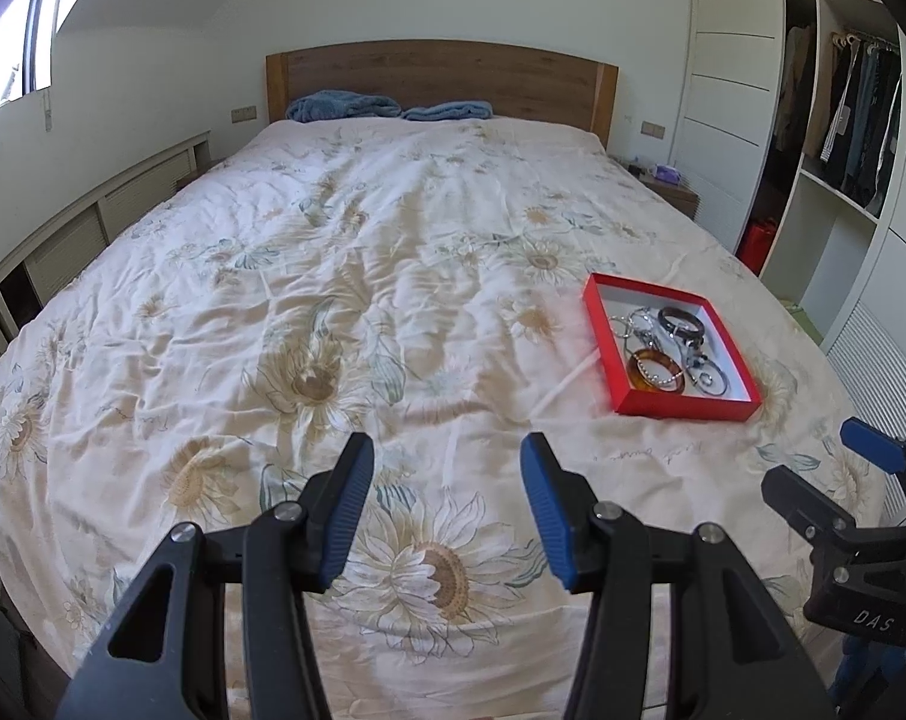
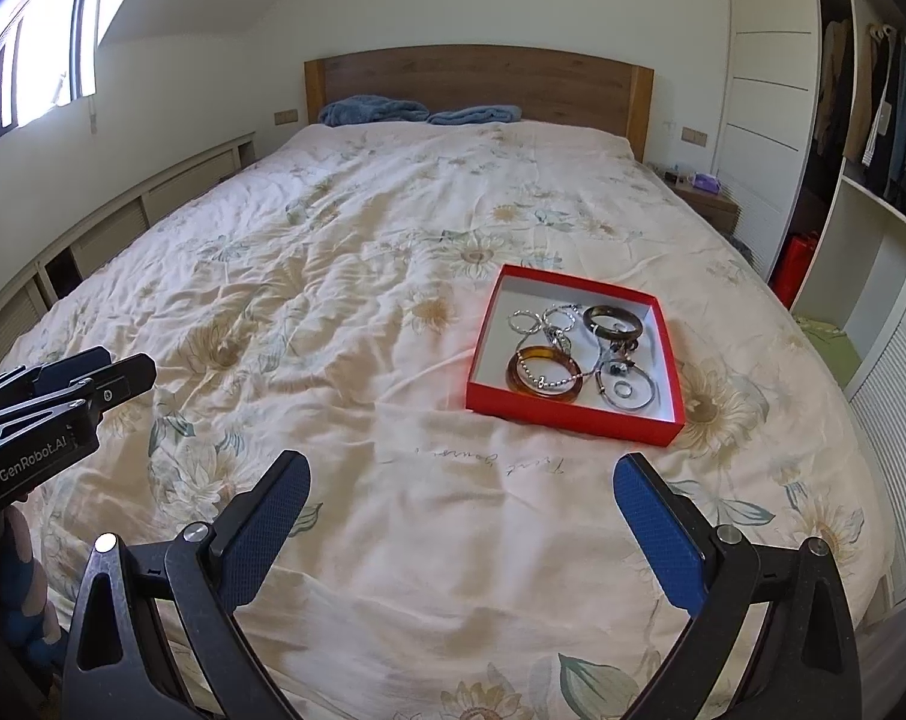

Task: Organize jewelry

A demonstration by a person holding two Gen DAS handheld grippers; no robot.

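Note:
A shallow red box (image 2: 573, 417) (image 1: 687, 409) with a white inside lies on the flowered bedspread, right of the middle. It holds an amber bangle (image 2: 520, 385) (image 1: 639, 373), a dark bangle (image 2: 612, 320) (image 1: 683, 320), silver rings (image 2: 524, 321) and a bead chain (image 2: 558, 383). My right gripper (image 2: 462, 501) stands open over the near edge of the bed, short of the box, empty. My left gripper (image 1: 447, 480) is open and empty too, to the left of the box. Each gripper shows at the edge of the other's view.
The bed (image 1: 363, 276) fills most of the view, with blue folded blankets (image 1: 342, 106) by the wooden headboard (image 1: 441, 75). An open wardrobe (image 2: 873, 96) with hanging clothes stands at the right, low cabinets (image 2: 153, 192) run along the left wall, and a nightstand (image 2: 708, 201) sits beside the headboard.

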